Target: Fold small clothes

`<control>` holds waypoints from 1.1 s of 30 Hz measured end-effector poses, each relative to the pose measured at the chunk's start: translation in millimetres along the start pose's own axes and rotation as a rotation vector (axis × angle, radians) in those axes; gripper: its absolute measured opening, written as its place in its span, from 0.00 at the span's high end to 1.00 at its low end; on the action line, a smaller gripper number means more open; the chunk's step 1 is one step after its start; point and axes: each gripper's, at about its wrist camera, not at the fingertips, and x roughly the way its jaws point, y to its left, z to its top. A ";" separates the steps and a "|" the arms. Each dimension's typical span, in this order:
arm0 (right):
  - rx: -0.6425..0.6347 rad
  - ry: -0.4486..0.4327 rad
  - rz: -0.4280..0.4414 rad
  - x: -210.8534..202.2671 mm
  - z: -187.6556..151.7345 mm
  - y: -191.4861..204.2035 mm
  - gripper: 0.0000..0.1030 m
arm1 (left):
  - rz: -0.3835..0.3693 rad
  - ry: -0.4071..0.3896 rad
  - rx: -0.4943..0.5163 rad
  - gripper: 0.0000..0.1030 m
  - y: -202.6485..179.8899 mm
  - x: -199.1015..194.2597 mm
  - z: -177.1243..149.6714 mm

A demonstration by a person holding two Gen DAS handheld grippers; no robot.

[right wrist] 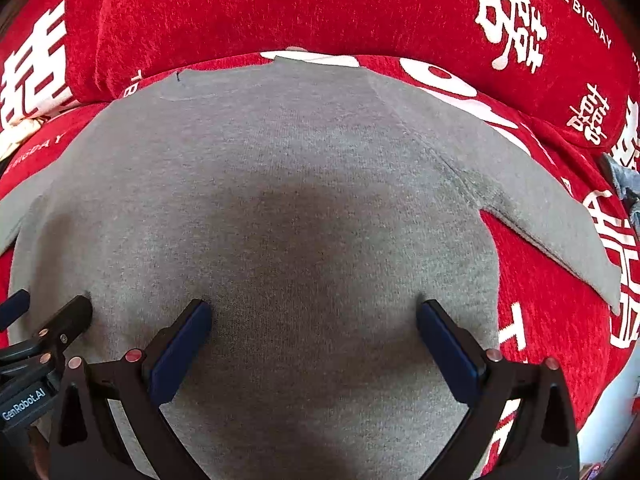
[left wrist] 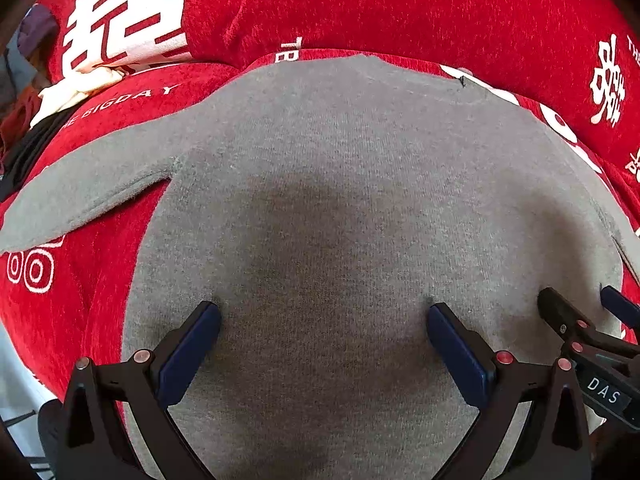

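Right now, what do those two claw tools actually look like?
Each hand-held gripper, left and right, is a black plastic frame with two fingers faced in dark blue pads, joined by copper-coloured rivets. One white label reads "DAS", another "GenRobot.AI". No cables or sleeves show.

Home: red wedding-print blanket, clothes heap beside
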 end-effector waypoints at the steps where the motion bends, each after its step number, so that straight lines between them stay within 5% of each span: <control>1: -0.001 0.011 -0.001 -0.2 1.0 0.4 0.01 | -0.005 0.005 0.001 0.00 0.7 -0.3 0.4; 8: 0.010 0.045 0.012 -4.2 0.8 -1.4 0.01 | -0.021 0.009 -0.026 0.00 9.5 -4.2 0.6; 15: -0.037 -0.042 0.022 -21.7 -0.9 14.8 0.01 | -0.045 -0.001 -0.085 0.00 24.2 -11.0 -2.2; 23: -0.135 0.002 0.106 -1.5 3.8 41.2 0.01 | 0.016 0.014 -0.083 0.00 38.9 -1.3 -7.5; 33: -0.067 -0.075 -0.031 -19.6 2.4 -9.3 0.01 | 0.000 0.028 -0.050 0.00 16.2 -9.9 -6.8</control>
